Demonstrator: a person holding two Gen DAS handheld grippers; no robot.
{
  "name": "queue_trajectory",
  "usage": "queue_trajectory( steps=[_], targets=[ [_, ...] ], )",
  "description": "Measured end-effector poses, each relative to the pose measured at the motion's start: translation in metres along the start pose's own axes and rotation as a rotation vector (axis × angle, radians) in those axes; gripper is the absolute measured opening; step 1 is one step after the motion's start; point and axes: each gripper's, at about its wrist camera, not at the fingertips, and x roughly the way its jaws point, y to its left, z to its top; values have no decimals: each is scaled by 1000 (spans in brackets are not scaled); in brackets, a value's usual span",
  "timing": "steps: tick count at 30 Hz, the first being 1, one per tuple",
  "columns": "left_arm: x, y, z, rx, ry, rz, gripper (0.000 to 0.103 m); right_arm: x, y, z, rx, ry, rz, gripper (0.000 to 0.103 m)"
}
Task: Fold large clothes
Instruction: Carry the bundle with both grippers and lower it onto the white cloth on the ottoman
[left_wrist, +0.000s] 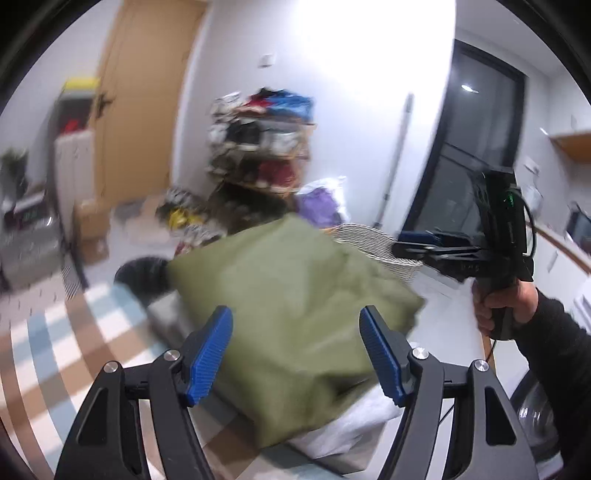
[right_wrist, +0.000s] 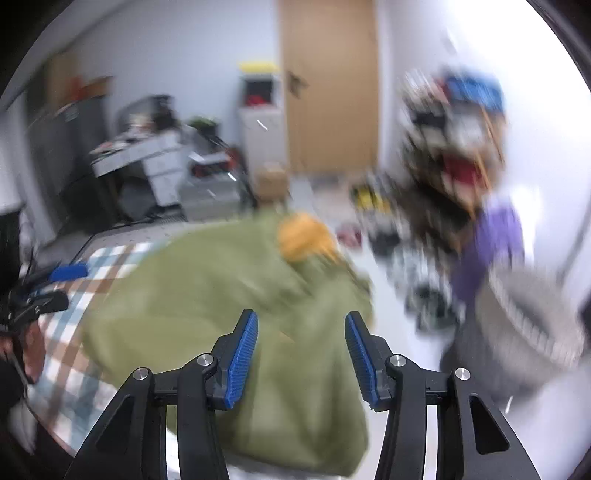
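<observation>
A: Where's the garment?
B: The green garment (left_wrist: 295, 295) lies bunched on the checked cloth (left_wrist: 55, 350), both grippers' jaws spread, gripping nothing.
A: Next?
B: Probably between folds; pinch an edge.

The green garment (left_wrist: 295, 306) fills the surface ahead of both grippers. A white wicker basket (left_wrist: 373, 243) stands just beyond it, near a cluttered shelf (left_wrist: 258, 147). The checked cloth (left_wrist: 55, 354) to the left lies bare.
</observation>
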Motion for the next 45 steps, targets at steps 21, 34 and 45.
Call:
queue_trajectory(
  steps=[21,34,45],
  targets=[
    [53,1,-36,-11,214,-208,65,49,14,56,87,127,55,29],
    [14,21,-16,-109,141,-195,66,179,10,40,82,436,-164,28],
    [-97,-21,-27,-13,-50,177,86,-70,109,-15,219,-132,-147,103]
  ],
)
